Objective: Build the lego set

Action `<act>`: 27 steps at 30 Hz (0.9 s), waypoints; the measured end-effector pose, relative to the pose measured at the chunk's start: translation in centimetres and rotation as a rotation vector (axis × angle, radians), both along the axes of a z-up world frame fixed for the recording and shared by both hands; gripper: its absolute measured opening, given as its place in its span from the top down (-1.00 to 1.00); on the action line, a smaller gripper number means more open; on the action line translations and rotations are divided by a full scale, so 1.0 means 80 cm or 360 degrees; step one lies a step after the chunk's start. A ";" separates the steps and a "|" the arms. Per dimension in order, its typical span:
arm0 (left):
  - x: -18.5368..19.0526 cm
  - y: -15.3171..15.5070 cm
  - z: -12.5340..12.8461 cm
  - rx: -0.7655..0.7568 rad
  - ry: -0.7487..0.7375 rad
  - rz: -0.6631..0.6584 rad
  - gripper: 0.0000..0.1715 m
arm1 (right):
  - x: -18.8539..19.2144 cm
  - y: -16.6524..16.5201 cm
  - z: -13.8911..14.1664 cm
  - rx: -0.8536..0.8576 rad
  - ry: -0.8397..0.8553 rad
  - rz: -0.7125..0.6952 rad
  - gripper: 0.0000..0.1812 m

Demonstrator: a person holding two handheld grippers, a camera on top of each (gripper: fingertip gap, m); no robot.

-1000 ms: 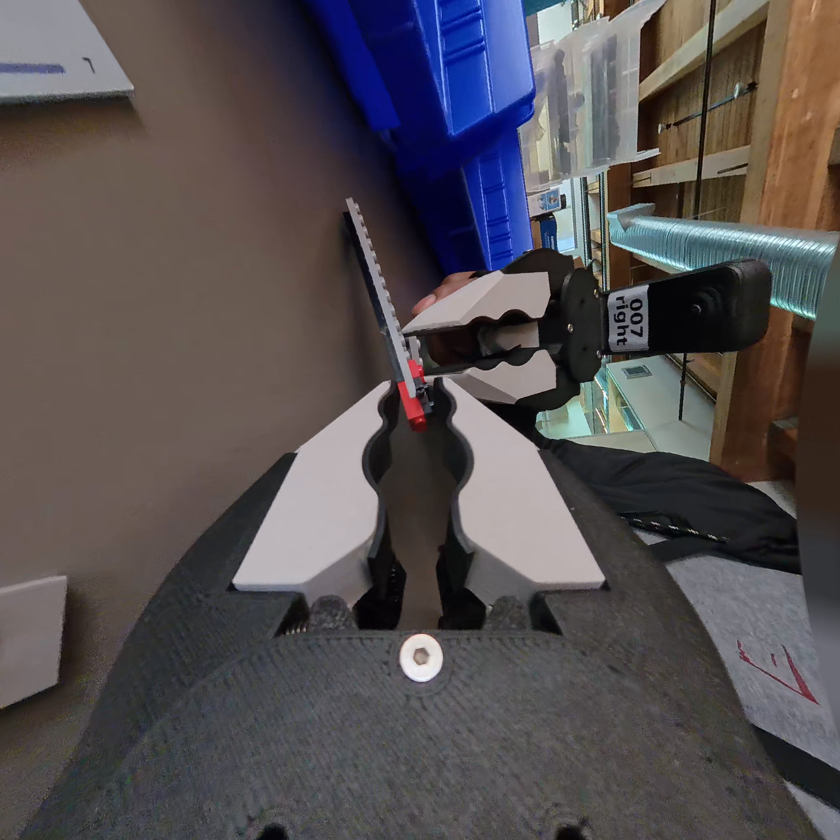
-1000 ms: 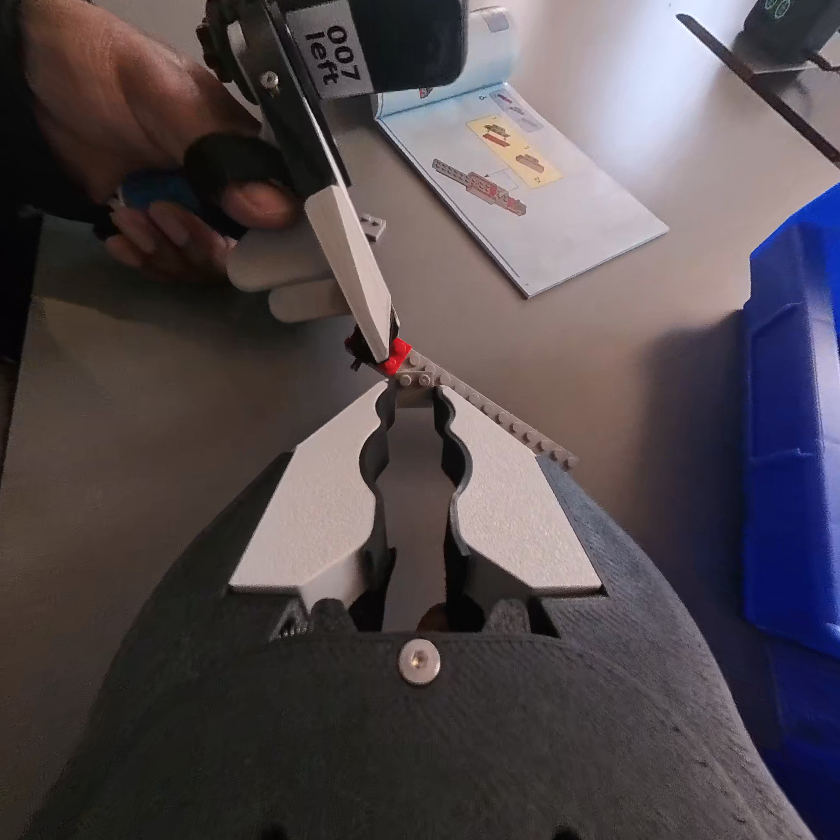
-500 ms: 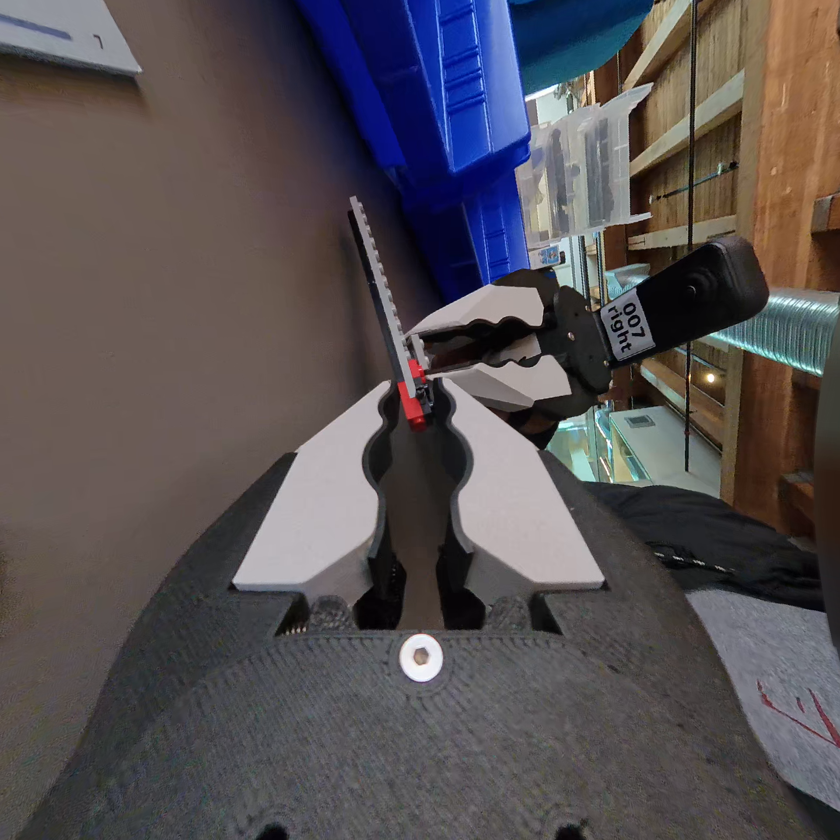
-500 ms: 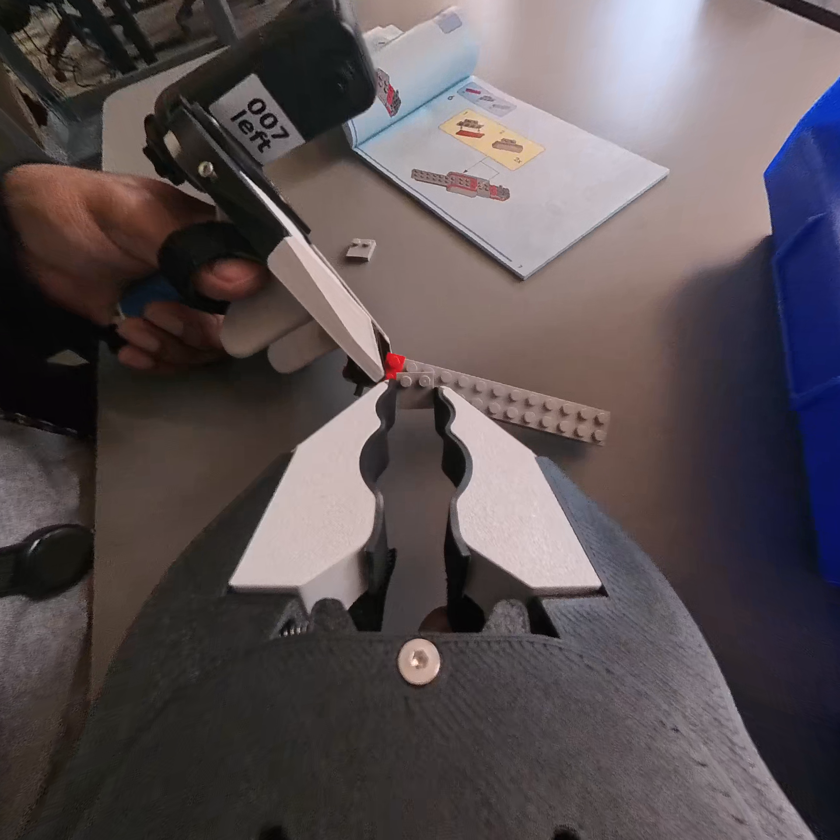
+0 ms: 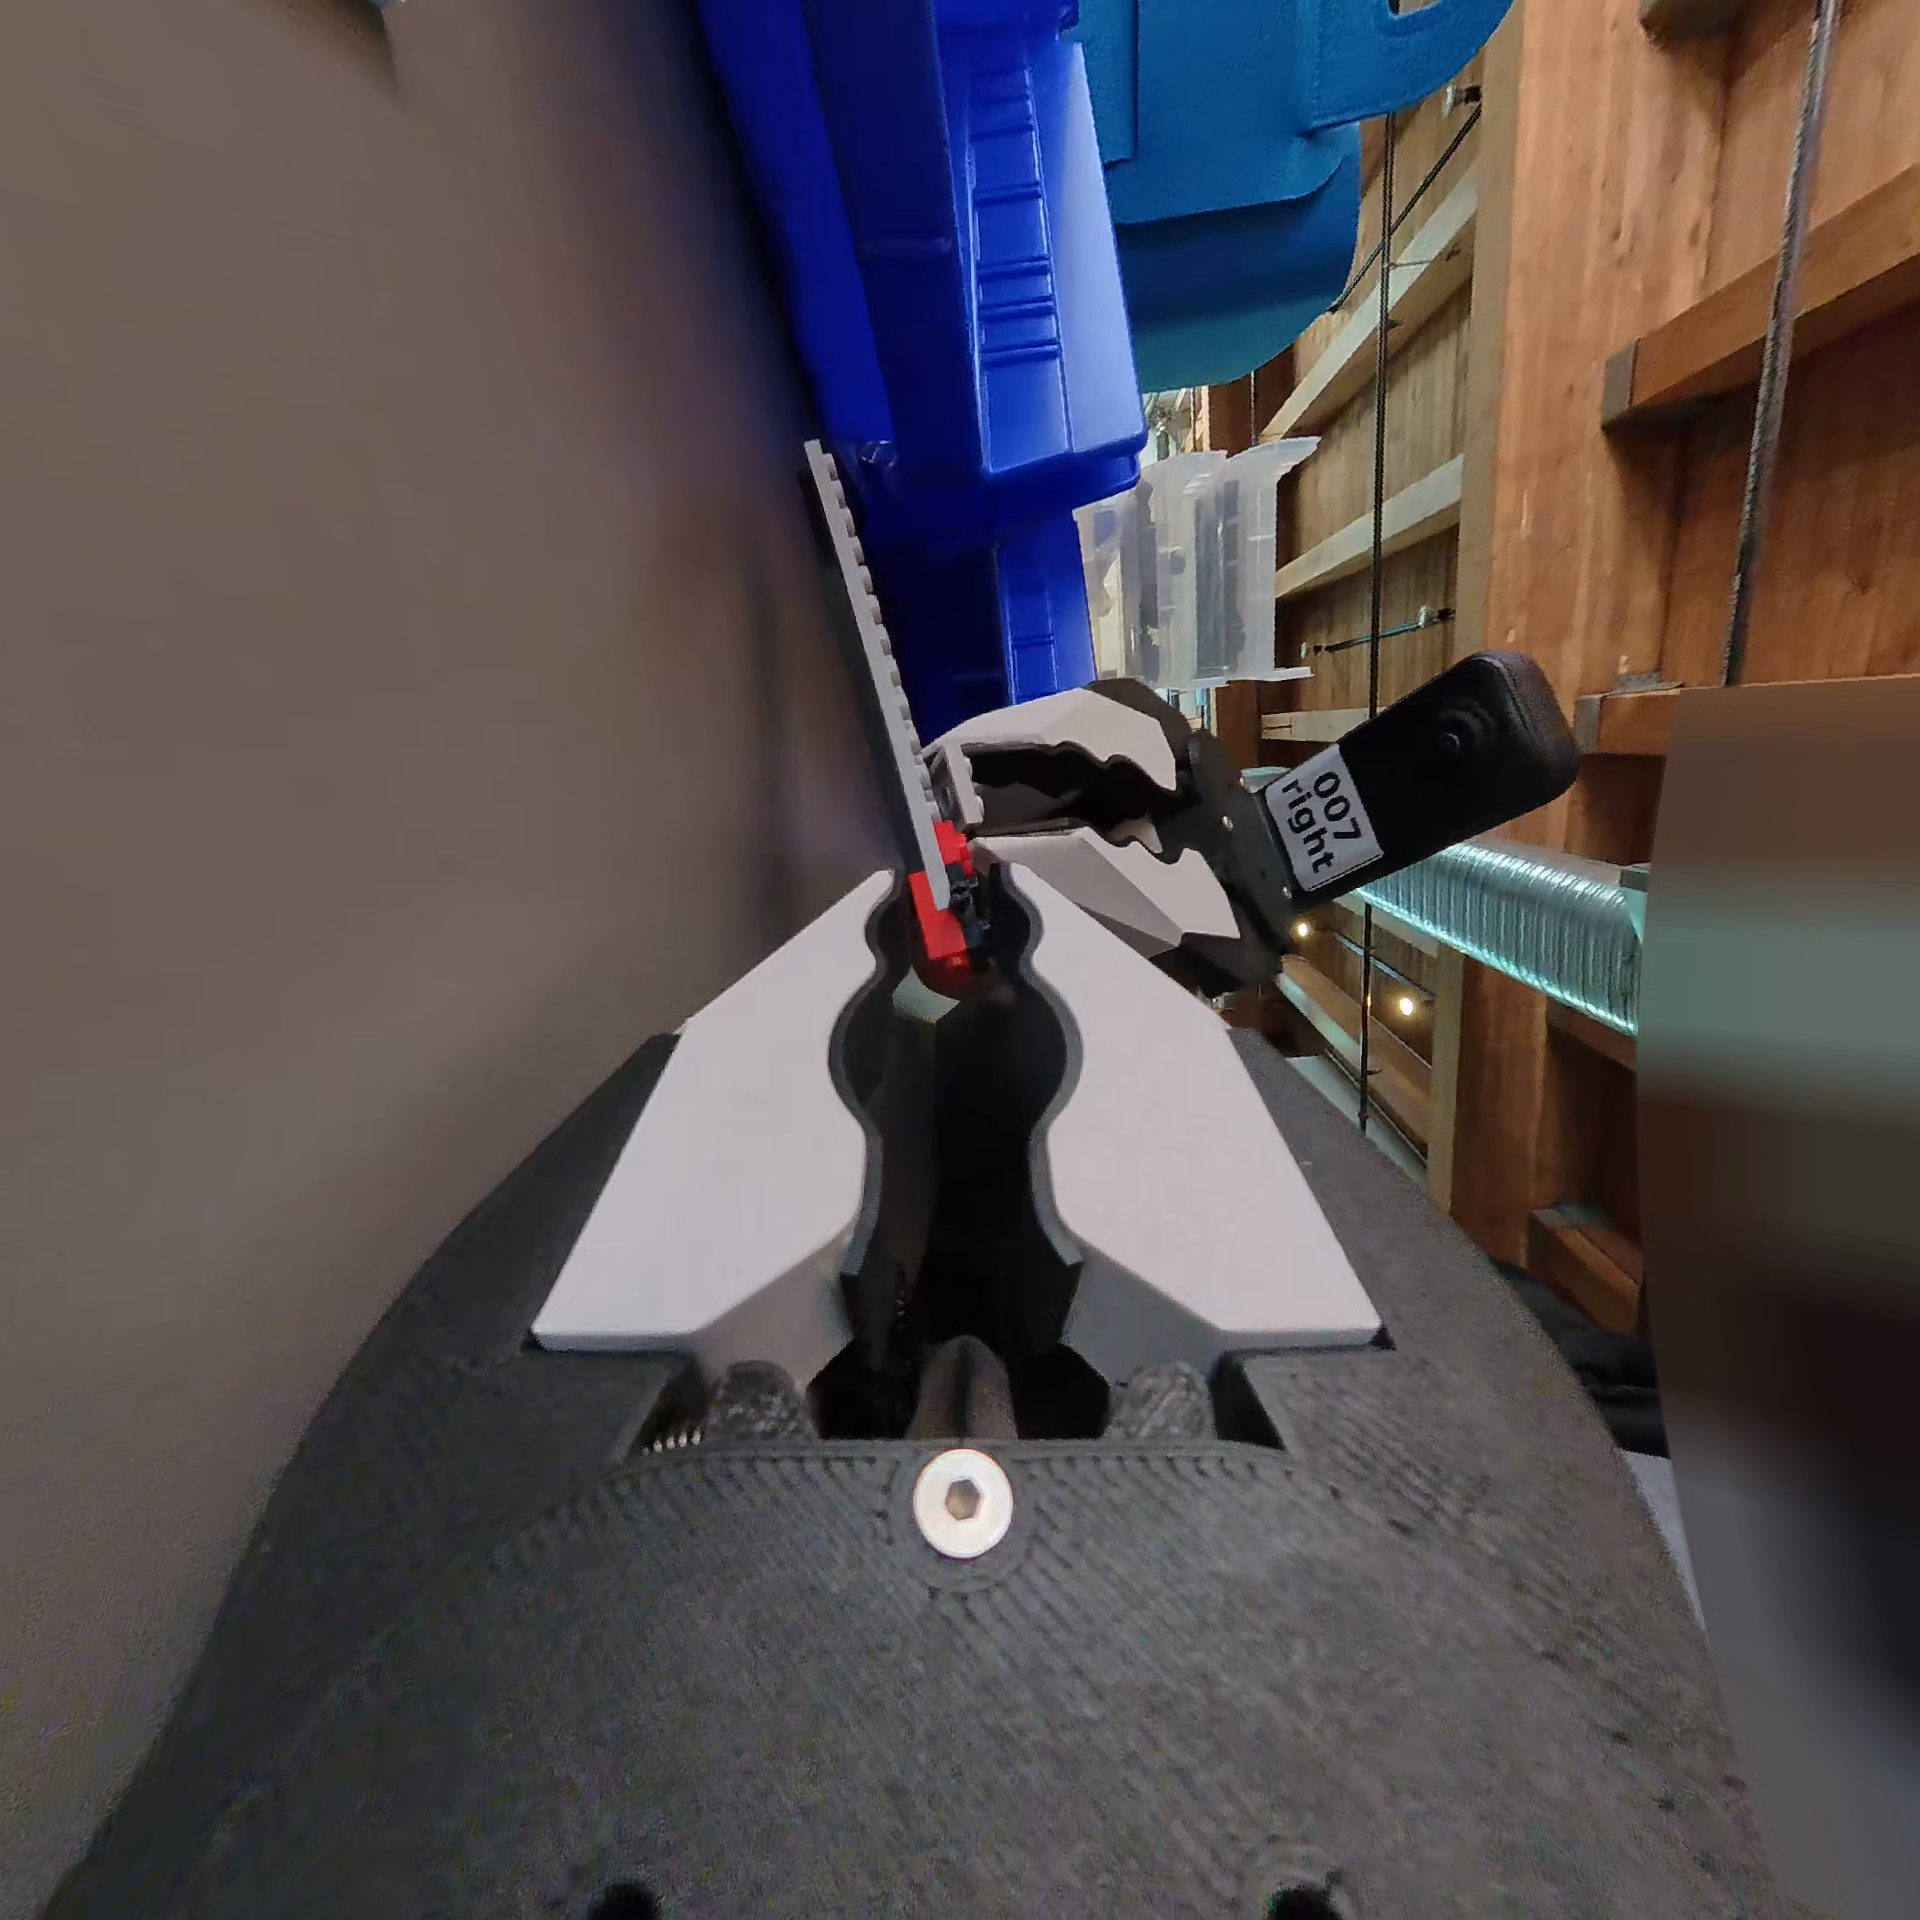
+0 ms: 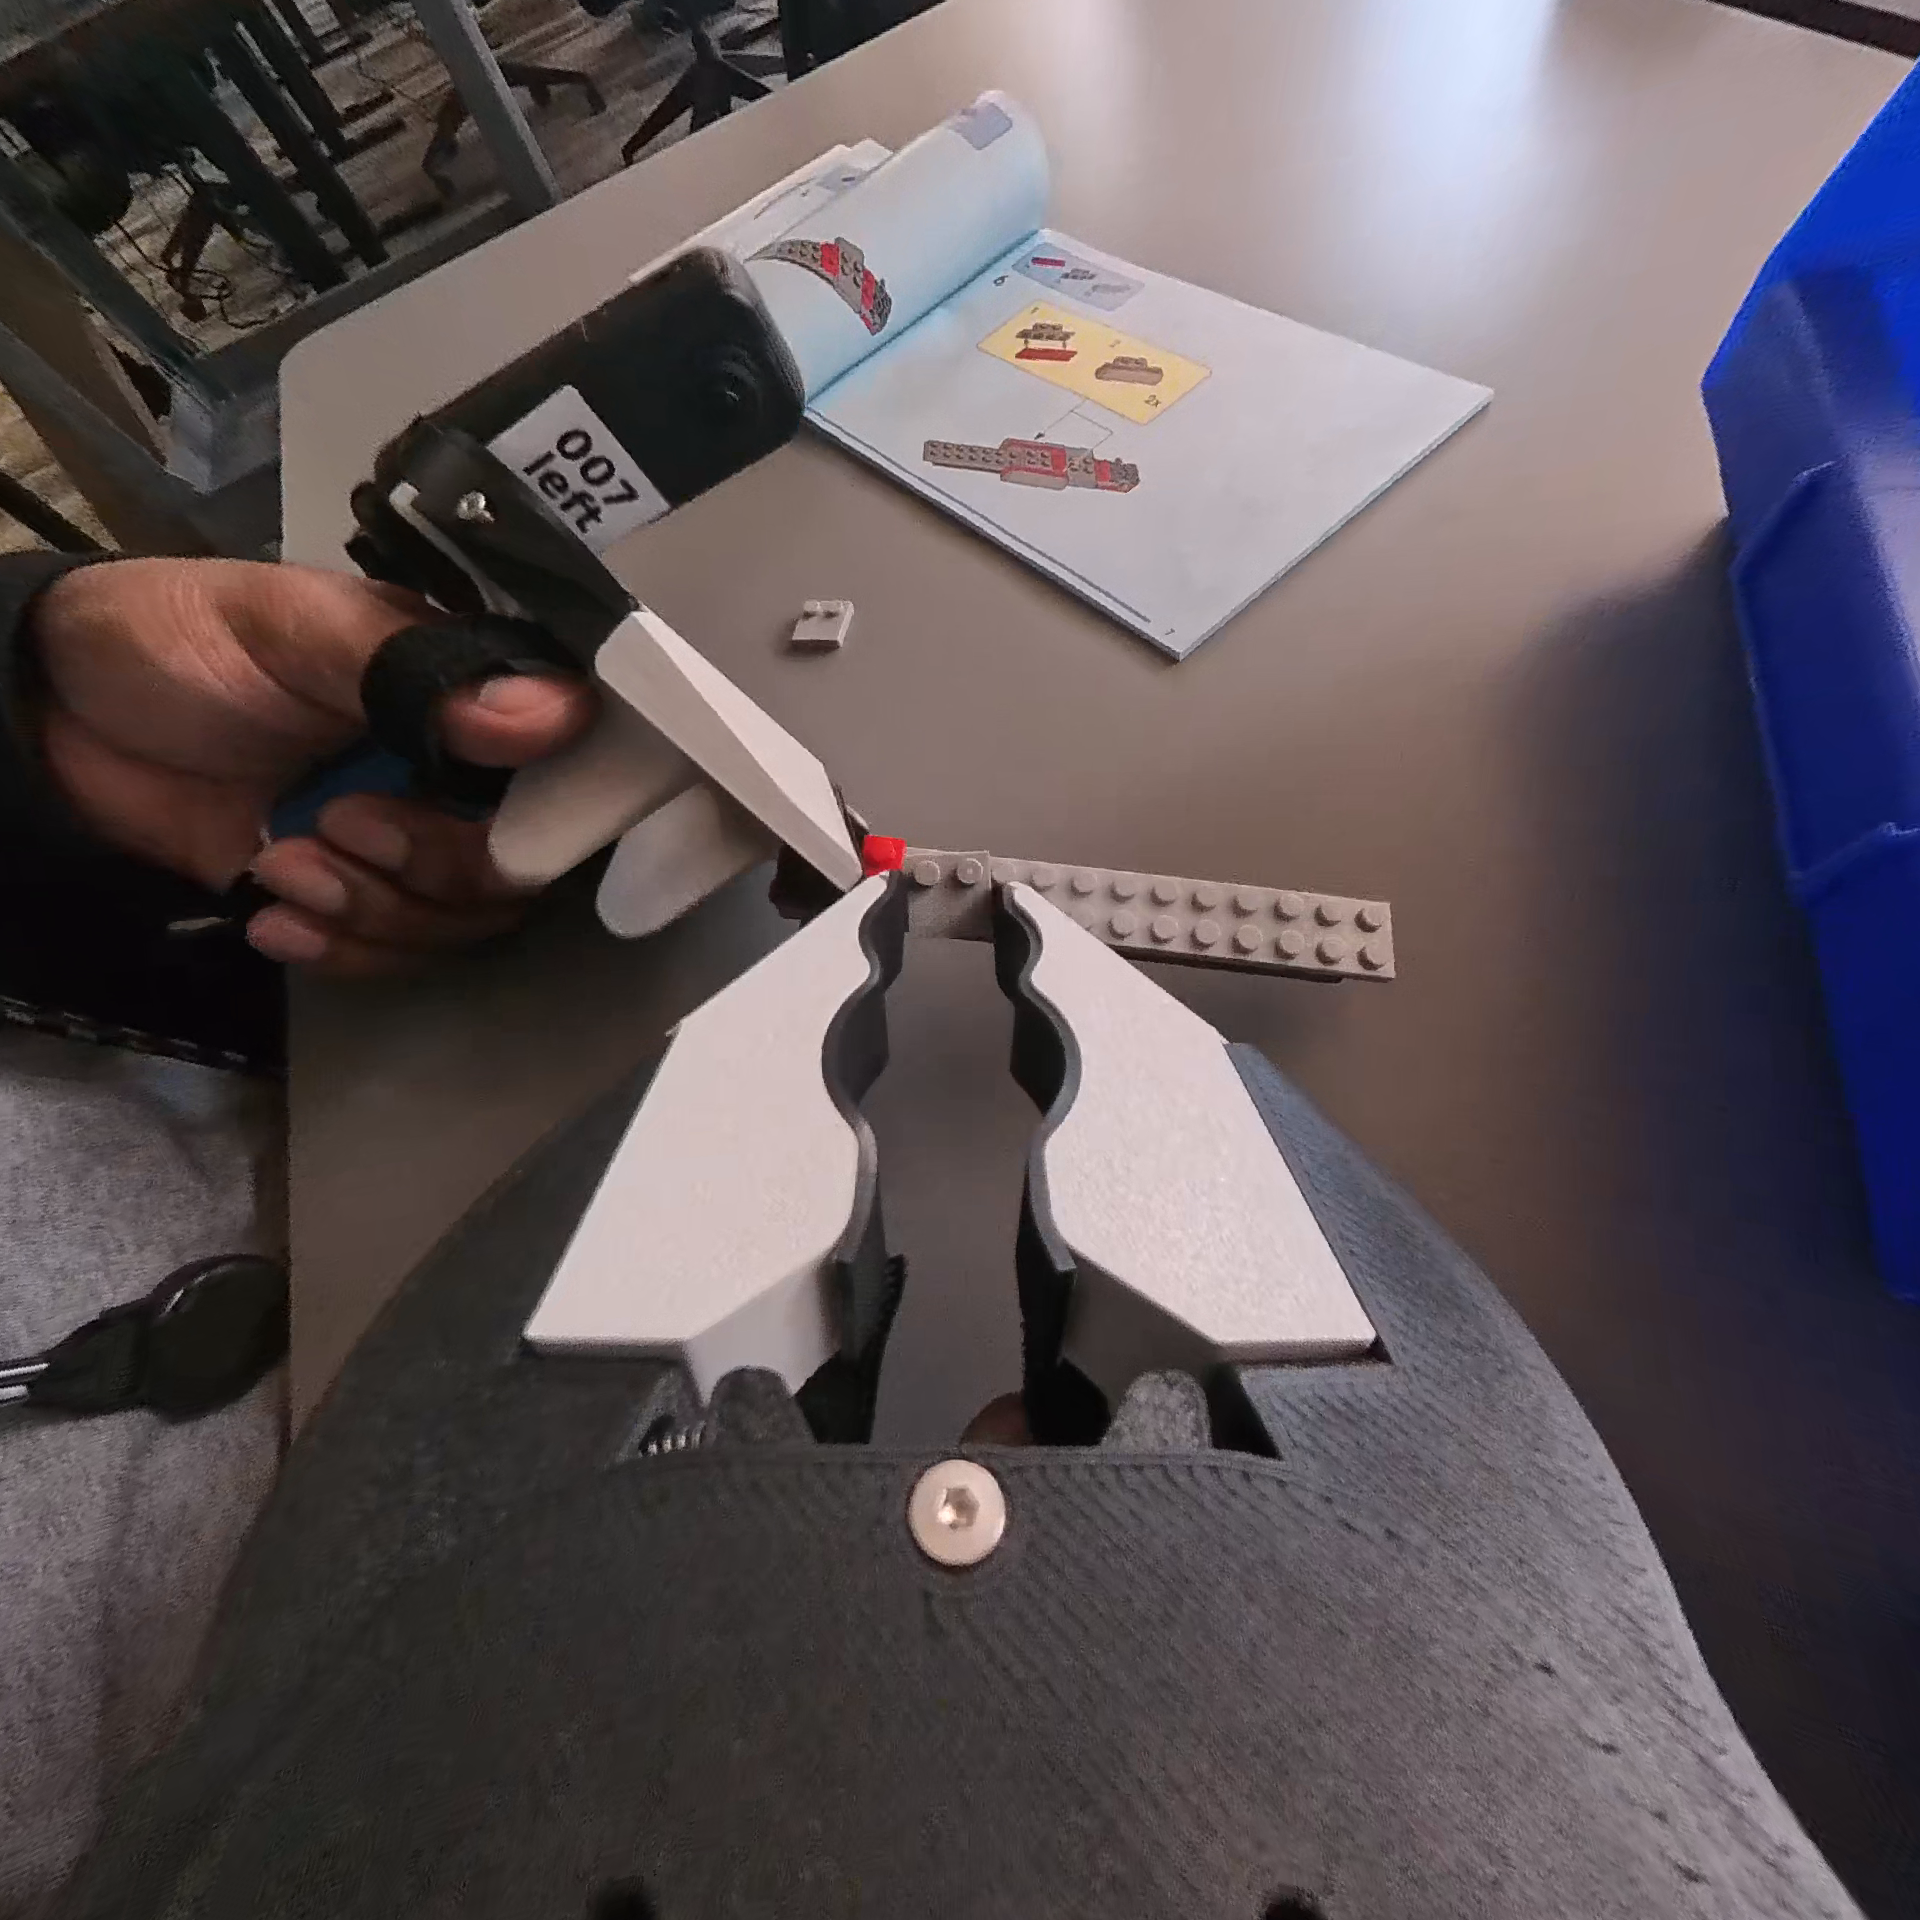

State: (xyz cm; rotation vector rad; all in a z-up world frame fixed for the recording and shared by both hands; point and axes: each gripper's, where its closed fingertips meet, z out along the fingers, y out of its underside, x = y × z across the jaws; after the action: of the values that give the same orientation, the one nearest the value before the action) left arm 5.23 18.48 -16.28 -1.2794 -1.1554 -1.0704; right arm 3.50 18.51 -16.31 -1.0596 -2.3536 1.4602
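Two grippers meet over one grey table [image 6: 1351,727], listed left to right in the right wrist view. One person's hand [image 6: 239,748] carries the left gripper [image 6: 847,857], its jaws pinched on one small red-and-dark piece [image 6: 883,854] at the near end of the plate. One loose grey two-stud piece [image 6: 823,623] lies on the table beyond, well apart from the work. One right gripper [image 6: 940,914] clamps the same end of one long grey studded plate [image 6: 1195,920], held clear of the table, its free end pointing right. One open instruction booklet [image 6: 1195,468] lies flat farther back. One blue bin [image 6: 1829,675] stands at the right edge. Step in hand, by judgement: seating the small red assembly [image 5: 940,914] onto the plate's end [image 5: 873,665]. The next move likely calls for a steady squeeze with studs aligned while the right gripper [image 5: 961,795] braces the plate.
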 end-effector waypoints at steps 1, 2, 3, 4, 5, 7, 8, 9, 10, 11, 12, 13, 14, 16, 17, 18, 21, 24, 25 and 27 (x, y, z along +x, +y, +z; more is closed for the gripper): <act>0.000 0.000 0.000 0.0004 -0.0002 0.0006 0.83 | 0.000 0.000 0.000 -0.0006 -0.0005 -0.0003 0.79; -0.001 0.000 0.000 0.0005 -0.0001 0.0009 0.83 | 0.000 0.000 0.000 -0.0013 -0.0008 -0.0005 0.79; -0.001 -0.001 0.001 0.0008 -0.0002 0.0010 0.83 | 0.000 0.000 0.000 -0.0020 -0.0013 -0.0007 0.79; -0.001 -0.001 0.001 0.0010 -0.0005 0.0012 0.83 | 0.000 -0.001 0.001 -0.0026 -0.0017 -0.0007 0.79; -0.002 -0.001 0.001 0.0014 -0.0007 0.0015 0.83 | 0.000 -0.001 0.001 -0.0033 -0.0020 -0.0006 0.79; -0.002 -0.001 0.001 0.0018 -0.0015 0.0018 0.83 | -0.001 -0.001 0.001 -0.0047 -0.0029 -0.0007 0.78; -0.002 -0.002 0.001 0.0022 -0.0021 0.0021 0.83 | -0.001 -0.001 0.001 -0.0055 -0.0033 -0.0009 0.78; -0.002 -0.001 0.001 0.0029 -0.0037 0.0024 0.83 | -0.001 -0.001 0.001 -0.0060 -0.0036 -0.0011 0.78; -0.002 -0.001 0.001 0.0039 -0.0051 0.0022 0.83 | -0.002 -0.001 0.001 -0.0065 -0.0037 -0.0014 0.78; -0.001 -0.001 0.002 0.0045 -0.0057 0.0021 0.83 | -0.002 -0.001 0.001 -0.0070 -0.0035 -0.0016 0.78; -0.002 -0.001 0.002 0.0046 -0.0059 0.0024 0.83 | -0.003 -0.001 0.001 -0.0076 -0.0037 -0.0016 0.78; -0.002 -0.001 0.002 0.0047 -0.0060 0.0028 0.83 | -0.003 -0.001 0.001 -0.0084 -0.0039 -0.0016 0.77; -0.003 -0.001 0.002 0.0049 -0.0061 0.0031 0.83 | -0.003 0.000 0.002 -0.0094 -0.0040 -0.0018 0.76; -0.004 -0.002 0.002 0.0050 -0.0053 0.0033 0.83 | -0.006 0.003 0.004 -0.0100 -0.0028 -0.0037 0.73; -0.004 -0.002 0.003 0.0049 -0.0045 0.0034 0.83 | -0.007 0.007 0.006 -0.0098 -0.0016 -0.0051 0.72; -0.005 -0.002 0.003 0.0046 -0.0033 0.0041 0.83 | -0.009 0.011 0.008 -0.0098 -0.0004 -0.0064 0.71; -0.009 -0.004 0.005 0.0041 0.0000 0.0068 0.83 | -0.011 0.031 0.012 -0.0081 0.0018 -0.0114 0.70; -0.011 -0.006 0.007 0.0042 0.0030 0.0101 0.84 | -0.011 0.064 0.010 -0.0009 0.0046 -0.0218 0.70; -0.012 -0.007 0.007 0.0038 0.0046 0.0118 0.84 | -0.010 0.077 0.007 0.0014 0.0040 -0.0276 0.70; -0.014 -0.007 0.008 0.0034 0.0068 0.0147 0.84 | -0.006 0.101 -0.002 0.0058 0.0020 -0.0381 0.70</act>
State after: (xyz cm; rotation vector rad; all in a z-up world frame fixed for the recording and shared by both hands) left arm 4.14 17.88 -15.63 -1.2149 -1.1567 -0.9805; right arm 3.04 26.63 -16.48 -1.2678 -2.1479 1.3288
